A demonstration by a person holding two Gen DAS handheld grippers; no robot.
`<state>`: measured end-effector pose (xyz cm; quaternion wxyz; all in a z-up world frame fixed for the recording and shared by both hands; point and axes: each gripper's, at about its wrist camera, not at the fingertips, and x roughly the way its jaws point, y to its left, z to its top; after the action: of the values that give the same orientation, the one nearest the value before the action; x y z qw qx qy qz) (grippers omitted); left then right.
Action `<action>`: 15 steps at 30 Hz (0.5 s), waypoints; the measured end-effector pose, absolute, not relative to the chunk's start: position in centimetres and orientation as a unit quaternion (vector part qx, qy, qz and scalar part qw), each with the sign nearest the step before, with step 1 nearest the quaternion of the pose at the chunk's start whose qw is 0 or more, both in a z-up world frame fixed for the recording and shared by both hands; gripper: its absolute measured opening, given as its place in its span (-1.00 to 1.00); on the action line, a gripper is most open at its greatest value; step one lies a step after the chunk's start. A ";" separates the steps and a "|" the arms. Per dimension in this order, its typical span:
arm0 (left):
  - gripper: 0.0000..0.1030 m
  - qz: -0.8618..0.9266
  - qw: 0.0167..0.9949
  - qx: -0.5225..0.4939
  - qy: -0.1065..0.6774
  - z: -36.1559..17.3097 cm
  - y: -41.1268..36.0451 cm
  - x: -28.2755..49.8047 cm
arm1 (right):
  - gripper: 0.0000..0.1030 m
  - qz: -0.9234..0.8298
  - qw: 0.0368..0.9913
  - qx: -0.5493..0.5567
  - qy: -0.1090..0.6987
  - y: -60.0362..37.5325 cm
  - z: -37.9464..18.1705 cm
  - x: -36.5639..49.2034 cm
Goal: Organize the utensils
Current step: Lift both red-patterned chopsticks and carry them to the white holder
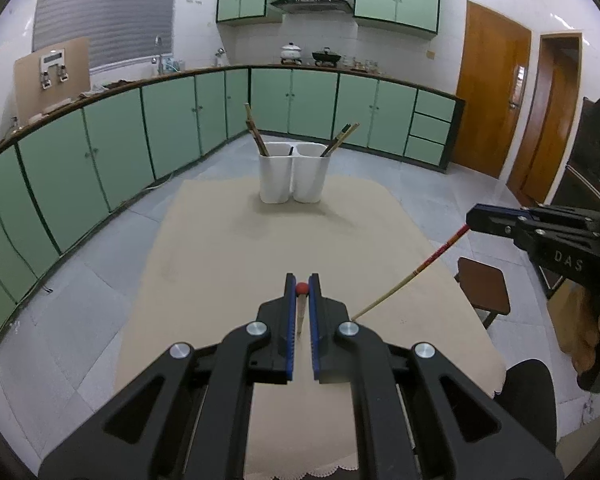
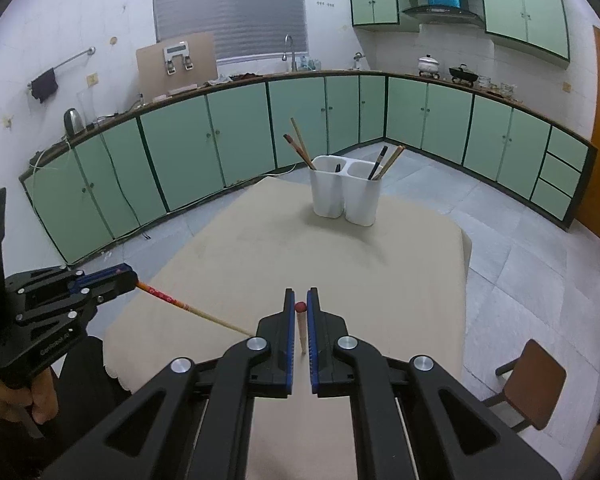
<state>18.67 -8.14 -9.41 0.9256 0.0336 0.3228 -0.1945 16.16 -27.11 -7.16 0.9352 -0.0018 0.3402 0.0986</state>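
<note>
Left wrist: left hand-held gripper (image 1: 302,289) clenched on chopstick (image 1: 301,312) | right hand-held gripper (image 2: 301,307) grasping another chopstick (image 2: 302,330)

Table (image 1: 204,264) draped in a beige cloth (image 2: 380,264), scalloped lace trim along the near edge. Toward twelve o'clock on the cloth, upright: a white two-compartment holder (image 1: 293,178), chopsticks leaning out of both cups. Faint darker smudges on the cloth just in front of the holder, possibly stains or only shadow. Grey tiled floor (image 1: 80,292) underneath.
</note>
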 end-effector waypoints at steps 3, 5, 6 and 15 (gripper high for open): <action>-0.90 -0.203 0.921 0.035 0.331 -9.0 -8.0 20.1 | -0.89 0.103 0.931 -0.006 0.350 -27.4 -6.9 17.5; -0.90 -0.207 0.918 0.033 0.338 -8.9 -7.8 20.9 | -0.89 0.103 0.929 -0.009 0.356 -27.5 -6.6 18.5; -0.90 -0.208 0.917 0.034 0.340 -8.7 -7.8 21.3 | -0.89 0.105 0.927 -0.008 0.359 -27.6 -6.5 18.9; -0.90 -0.228 0.904 0.037 0.360 -8.0 -8.0 24.4 | -0.89 0.121 0.914 0.004 0.387 -28.0 -5.8 22.2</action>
<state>24.45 -8.02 -8.03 0.9039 0.0372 0.3604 -0.2276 22.17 -28.04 -5.83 0.9142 0.0042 0.3870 0.1205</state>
